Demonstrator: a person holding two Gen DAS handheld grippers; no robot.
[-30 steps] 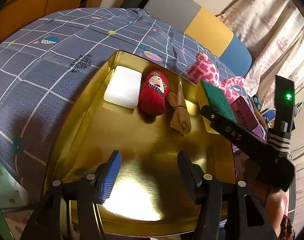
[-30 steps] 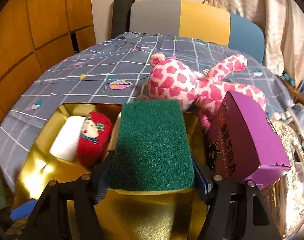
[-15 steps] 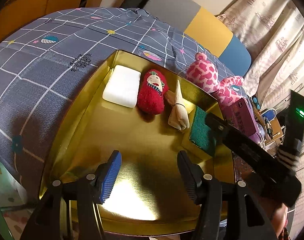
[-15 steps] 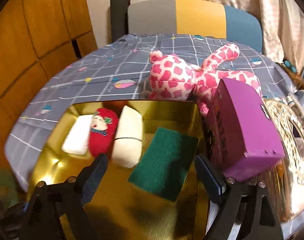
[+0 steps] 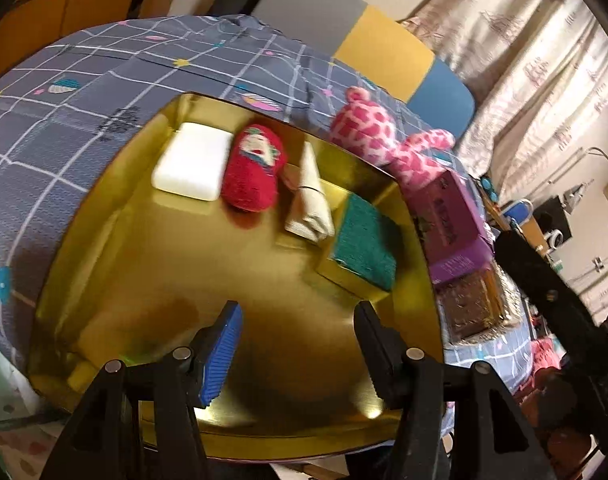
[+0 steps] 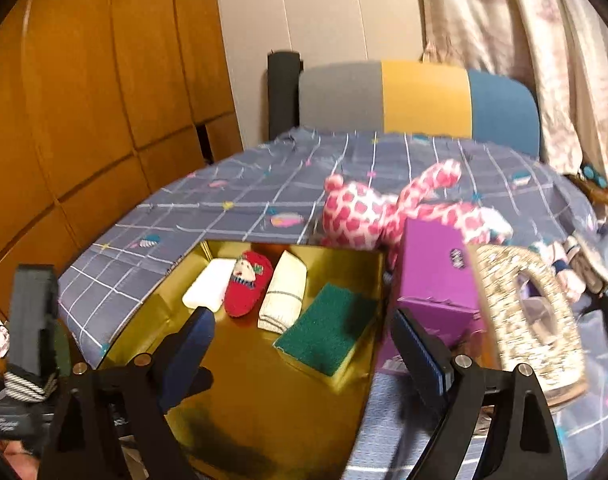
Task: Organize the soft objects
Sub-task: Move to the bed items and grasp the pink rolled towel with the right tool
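The green scouring sponge, clamped in the right tongs a second ago, now lies flat in the gold tray, at centre frame in the right wrist view, and those tongs have pulled back and stand wide apart with nothing between them. The sponge completes a row running from the upper left: white foam block, red plush slipper, rolled cream cloth, then the sponge. The left tongs hover low in frame over the bare tray floor, spread wide and empty. That placement looks finished (four soft things are in); the pink spotted plush toy remains outside on the bedspread, just beyond the tray's far edge beside a purple box, and is probably next.
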